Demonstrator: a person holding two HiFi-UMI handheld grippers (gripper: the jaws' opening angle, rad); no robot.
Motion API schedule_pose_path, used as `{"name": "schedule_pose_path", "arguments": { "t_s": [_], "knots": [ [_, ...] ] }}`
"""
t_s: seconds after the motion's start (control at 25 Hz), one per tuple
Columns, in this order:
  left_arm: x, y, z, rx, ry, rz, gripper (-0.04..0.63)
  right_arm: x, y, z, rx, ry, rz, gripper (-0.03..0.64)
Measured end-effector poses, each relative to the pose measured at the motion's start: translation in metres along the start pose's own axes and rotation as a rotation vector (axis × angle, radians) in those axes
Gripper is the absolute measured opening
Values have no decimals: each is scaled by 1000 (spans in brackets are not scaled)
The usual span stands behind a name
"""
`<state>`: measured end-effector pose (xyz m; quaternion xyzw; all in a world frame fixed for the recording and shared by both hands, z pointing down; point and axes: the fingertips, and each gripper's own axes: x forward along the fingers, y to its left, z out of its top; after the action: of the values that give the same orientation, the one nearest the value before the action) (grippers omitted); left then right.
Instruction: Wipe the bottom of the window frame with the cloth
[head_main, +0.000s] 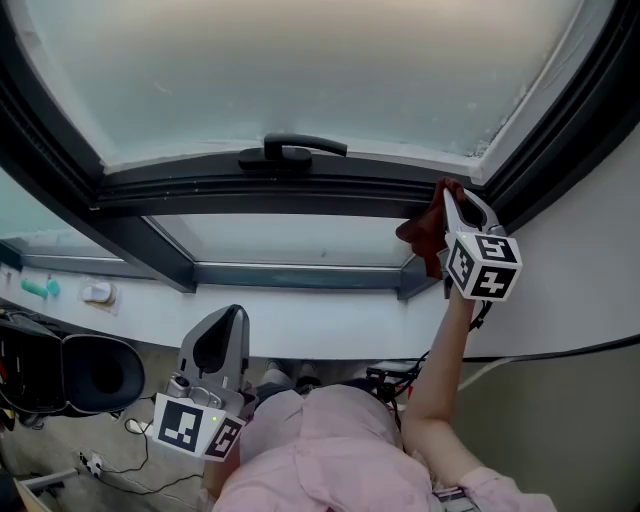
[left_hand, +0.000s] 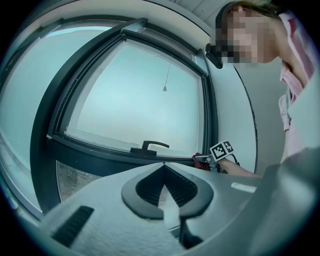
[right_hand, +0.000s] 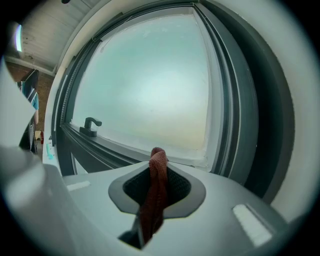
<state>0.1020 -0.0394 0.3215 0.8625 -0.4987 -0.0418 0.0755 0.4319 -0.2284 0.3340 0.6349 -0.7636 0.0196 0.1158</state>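
The right gripper (head_main: 452, 200) has its fingers clamped on the dark red cloth (head_main: 424, 232), held up at the right-hand corner along the bottom of the window frame (head_main: 250, 192) (well to the right of the handle (head_main: 292, 150)). The left gripper (head_main: 232, 318) hangs low below the sill, its fingers closed together on nothing.

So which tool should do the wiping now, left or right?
Right. The right tool grips the red cloth and is up at the bottom of the window frame, near its corner. The left tool hangs low, shut and empty.
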Motion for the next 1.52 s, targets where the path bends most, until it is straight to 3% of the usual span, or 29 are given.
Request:
{"name": "schedule_pose_path", "arguments": {
  "t_s": [0.8,1.2,1.52],
  "knots": [
    [-1,11,-2,-16,1,7,-3,-11,-45,-8,6,18,-127,51],
    [-6,19,-4,-30,-5,8,-2,-13,-57,-11,-59,47,-210,51],
    [-21,35,-2,-42,-11,13,-2,-16,-58,-9,-151,63,-327,51]
  ]
}}
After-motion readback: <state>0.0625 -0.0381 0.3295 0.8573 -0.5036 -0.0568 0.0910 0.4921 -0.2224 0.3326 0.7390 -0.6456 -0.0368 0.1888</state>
